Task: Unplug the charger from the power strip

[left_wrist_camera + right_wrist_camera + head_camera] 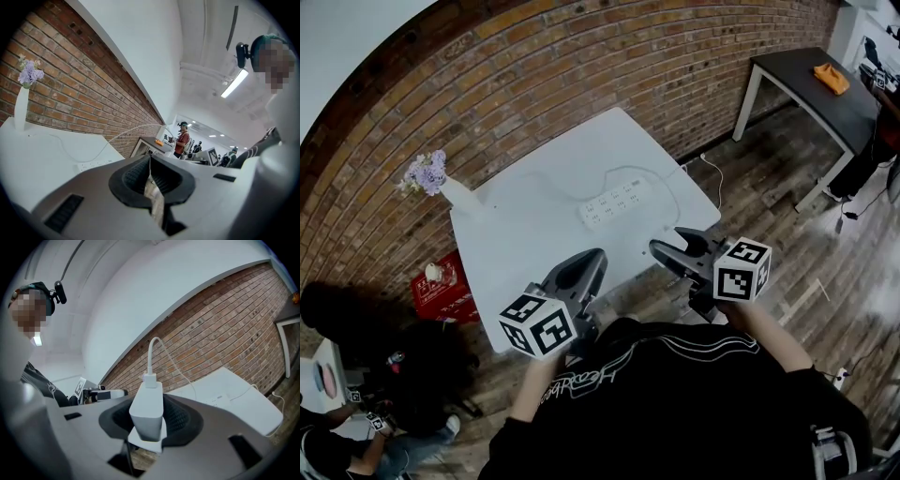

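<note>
Right gripper view: your right gripper clamps the charger, which is clear of the power strip. Your left gripper is closed and empty. Lower the charger slowly, minding its cable.

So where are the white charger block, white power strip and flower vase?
White charger block [146, 409]: right gripper view, front face.
White power strip [614, 204]: head view, socket top.
White flower vase [20, 110]: left gripper view, vase body.

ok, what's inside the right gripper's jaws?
A white charger, clamped between the jaws, with a white cable plugged into its upper end. Its lower end sits down between the jaws, so the prongs can't be seen.
</note>
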